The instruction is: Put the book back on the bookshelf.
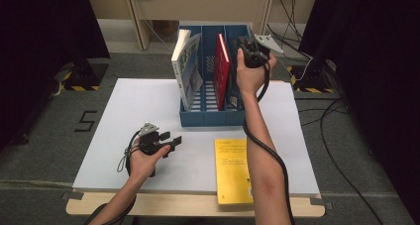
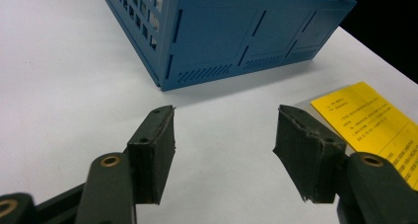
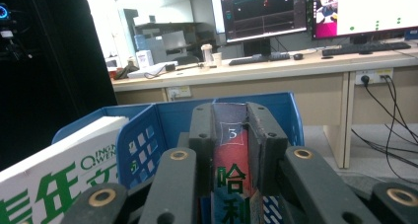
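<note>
The blue file rack (image 1: 213, 117) stands at the far middle of the white desk (image 1: 124, 111) and serves as the landmark. It has three slots running front to back.

The right claw (image 3: 231, 150) is raised over the rack's right-hand part, held in the person's right hand (image 1: 252, 74). Its two black jaws are clamped on the spine of a book with a red, green and blue cover (image 3: 230, 177), which shows a "3" and Chinese characters; the pads press on both faces of it. In the high view this book cannot be made out behind the hand, so its exact slot cannot be told.

In the rack's left slot a white book with green lettering (image 1: 187, 69) leans to the left. In the middle slot a red book (image 1: 221, 71) stands nearly upright.

In front of the rack, near the desk's front edge and slightly to the right, a yellow booklet (image 1: 233, 170) lies flat.

The left claw (image 1: 171, 143) rests low over the desk in front of the rack and to its left, jaws spread apart with nothing between them, pointing toward the rack's front corner (image 2: 165, 83)
</note>
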A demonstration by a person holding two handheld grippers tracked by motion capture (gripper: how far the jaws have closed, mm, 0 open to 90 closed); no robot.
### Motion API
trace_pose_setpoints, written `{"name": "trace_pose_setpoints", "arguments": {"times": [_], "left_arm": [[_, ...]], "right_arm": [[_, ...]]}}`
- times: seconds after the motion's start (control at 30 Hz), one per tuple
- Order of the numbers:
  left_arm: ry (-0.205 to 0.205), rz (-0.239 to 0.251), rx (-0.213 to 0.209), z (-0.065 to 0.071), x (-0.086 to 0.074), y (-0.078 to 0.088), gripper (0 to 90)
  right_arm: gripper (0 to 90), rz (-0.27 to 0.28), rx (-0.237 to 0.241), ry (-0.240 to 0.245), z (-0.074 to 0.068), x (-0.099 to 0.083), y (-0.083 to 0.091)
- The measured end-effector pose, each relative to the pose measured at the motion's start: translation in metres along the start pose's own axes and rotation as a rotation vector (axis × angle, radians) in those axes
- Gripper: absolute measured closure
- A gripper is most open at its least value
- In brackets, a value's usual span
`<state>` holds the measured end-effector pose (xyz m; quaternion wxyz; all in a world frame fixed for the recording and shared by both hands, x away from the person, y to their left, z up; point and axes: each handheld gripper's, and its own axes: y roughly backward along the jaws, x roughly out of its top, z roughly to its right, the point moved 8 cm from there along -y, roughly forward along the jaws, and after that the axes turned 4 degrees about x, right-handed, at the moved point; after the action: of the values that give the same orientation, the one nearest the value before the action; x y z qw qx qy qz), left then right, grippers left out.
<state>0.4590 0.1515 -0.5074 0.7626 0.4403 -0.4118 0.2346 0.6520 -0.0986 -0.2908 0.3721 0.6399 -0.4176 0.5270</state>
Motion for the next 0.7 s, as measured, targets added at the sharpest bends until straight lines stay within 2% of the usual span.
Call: {"name": "trace_pose_setpoints", "arguments": {"times": [0.2,0.5,0.7], "left_arm": [[-0.001,0.001,0.000,0.0001,0.0001,0.0003,39.4],[-0.003,-0.004,0.000,0.0000,-0.0012,-0.0003,39.4],[-0.005,-0.003,-0.001,-0.0001,-0.0012,0.0002,39.4]], "right_arm": [[75.3,-0.017,-0.001,0.008,0.0005,-0.0097,-0.0028],[75.1,-0.042,0.011,0.013,-0.0018,-0.0103,-0.0062],[74.8,-0.060,-0.003,0.024,-0.0019,-0.0105,-0.0089]]}}
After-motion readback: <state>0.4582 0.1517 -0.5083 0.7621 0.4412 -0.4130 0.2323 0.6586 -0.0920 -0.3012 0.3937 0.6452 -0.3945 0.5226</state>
